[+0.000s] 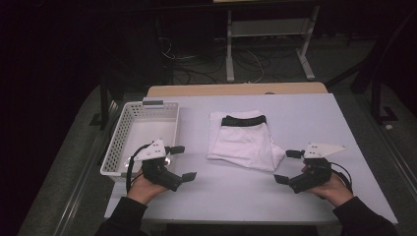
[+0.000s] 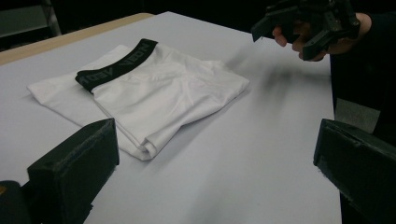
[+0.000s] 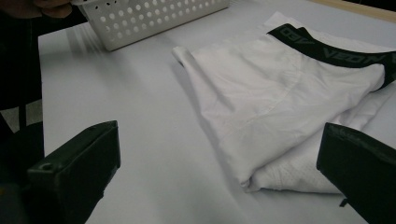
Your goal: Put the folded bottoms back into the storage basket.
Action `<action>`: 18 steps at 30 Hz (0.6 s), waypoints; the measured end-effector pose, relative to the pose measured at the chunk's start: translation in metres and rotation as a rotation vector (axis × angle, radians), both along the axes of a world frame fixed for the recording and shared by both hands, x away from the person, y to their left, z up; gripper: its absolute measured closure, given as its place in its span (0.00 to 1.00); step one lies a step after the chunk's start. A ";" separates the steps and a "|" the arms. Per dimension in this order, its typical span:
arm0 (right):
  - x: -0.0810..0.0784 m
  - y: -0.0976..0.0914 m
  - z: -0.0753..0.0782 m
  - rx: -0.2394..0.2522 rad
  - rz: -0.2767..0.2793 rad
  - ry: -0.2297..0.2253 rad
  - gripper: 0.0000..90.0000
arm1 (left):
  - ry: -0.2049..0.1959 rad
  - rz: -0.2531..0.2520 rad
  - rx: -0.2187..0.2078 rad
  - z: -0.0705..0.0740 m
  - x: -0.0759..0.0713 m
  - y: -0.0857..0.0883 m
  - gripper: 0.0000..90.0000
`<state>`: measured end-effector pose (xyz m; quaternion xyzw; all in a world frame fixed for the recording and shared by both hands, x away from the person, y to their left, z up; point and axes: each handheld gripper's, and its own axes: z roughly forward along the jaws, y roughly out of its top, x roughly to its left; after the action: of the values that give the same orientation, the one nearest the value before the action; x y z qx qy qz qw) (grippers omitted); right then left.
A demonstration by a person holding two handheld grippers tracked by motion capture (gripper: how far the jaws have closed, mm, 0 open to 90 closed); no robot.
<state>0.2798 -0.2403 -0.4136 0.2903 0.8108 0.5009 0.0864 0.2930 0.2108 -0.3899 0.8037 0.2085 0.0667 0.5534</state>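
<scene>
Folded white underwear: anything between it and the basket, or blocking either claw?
Nothing visible. Bare table separates the underwear from the basket, the left claw and right claw.

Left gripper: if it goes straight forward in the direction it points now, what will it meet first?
Probably the folded white shorts. The left gripper, its jaws open, faces their near folded corner across bare table; the right gripper is farther off, though depth is unclear.

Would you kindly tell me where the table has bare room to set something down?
The widest bare patch lies right of the folded shorts, out to the table edge. A narrower strip runs between the shorts and the basket. The near edge is crowded by the left tongs and right tongs.
</scene>
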 end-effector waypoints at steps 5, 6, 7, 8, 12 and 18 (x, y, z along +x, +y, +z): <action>0.002 0.003 0.000 0.000 0.008 0.002 0.00 | 0.002 0.000 -0.002 0.000 0.001 0.000 0.00; 0.003 0.004 0.000 -0.001 0.010 0.003 0.00 | 0.002 0.000 0.000 0.000 0.001 0.000 0.00; 0.003 0.004 0.000 -0.001 0.010 0.003 0.00 | 0.001 0.001 -0.001 0.000 0.000 0.000 0.00; 0.003 0.005 0.000 -0.002 0.011 0.001 0.00 | 0.000 0.002 -0.002 0.000 0.000 0.000 0.00; 0.005 0.008 0.001 -0.002 0.015 -0.003 0.00 | -0.001 0.002 -0.002 0.000 0.000 0.000 0.00; 0.008 0.011 0.001 -0.003 0.021 -0.007 0.00 | -0.001 0.005 -0.003 0.000 0.001 0.000 0.00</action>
<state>0.2877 -0.2291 -0.4127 0.2799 0.8142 0.5017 0.0842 0.2936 0.2106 -0.3898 0.8022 0.2104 0.0682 0.5545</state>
